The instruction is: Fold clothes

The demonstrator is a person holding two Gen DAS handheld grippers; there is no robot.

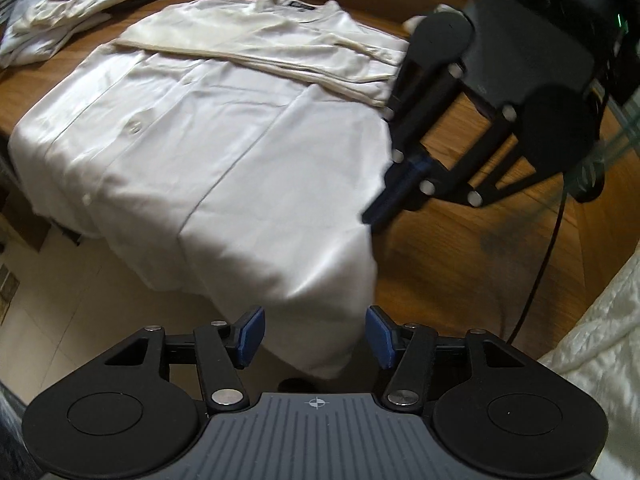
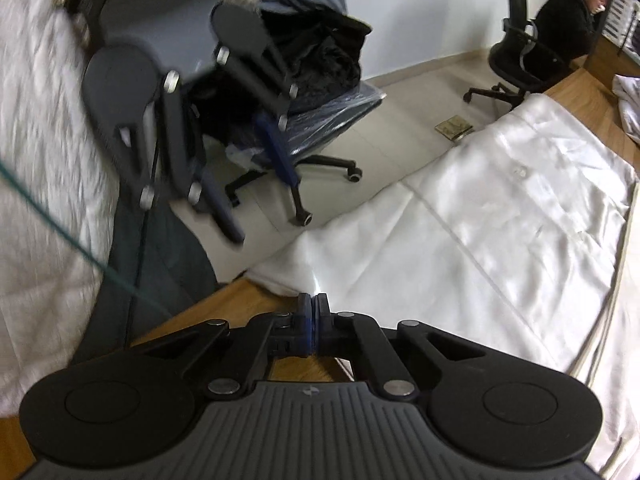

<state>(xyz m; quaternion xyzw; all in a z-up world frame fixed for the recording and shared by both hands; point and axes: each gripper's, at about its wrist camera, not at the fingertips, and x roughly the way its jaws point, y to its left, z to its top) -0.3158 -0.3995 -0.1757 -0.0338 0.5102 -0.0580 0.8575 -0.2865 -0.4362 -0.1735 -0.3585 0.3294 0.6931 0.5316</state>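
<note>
Left wrist view: left gripper (image 1: 316, 334) hangs with blue pads (image 1: 253, 334) spread wide, nothing between them, just off the hem of the white button-up shirt (image 1: 224, 152).
Shirt position: laid flat on the wooden table (image 1: 460, 248), lower part draping over the table's near edge toward the pale floor (image 1: 80, 300); both sleeves folded across the chest, collar at the far end.
Right gripper, seen from the left: right gripper (image 1: 380, 208) has its fingers drawn together at the shirt's side edge; blurred, so I cannot tell whether cloth is pinched.
Beyond the shirt: a rumpled pile of white clothes (image 1: 52, 28) at the table's far left corner.
Right wrist view: blue pads (image 2: 306, 322) pressed together; nothing visible between them; they sit above the table edge (image 2: 240, 300), just beside the shirt's hem.
Left gripper, from the right: blurred, raised, fingers apart.
Background: office chair heaped with dark clothing (image 2: 320, 92); a seated person (image 2: 568, 20) at far right.
</note>
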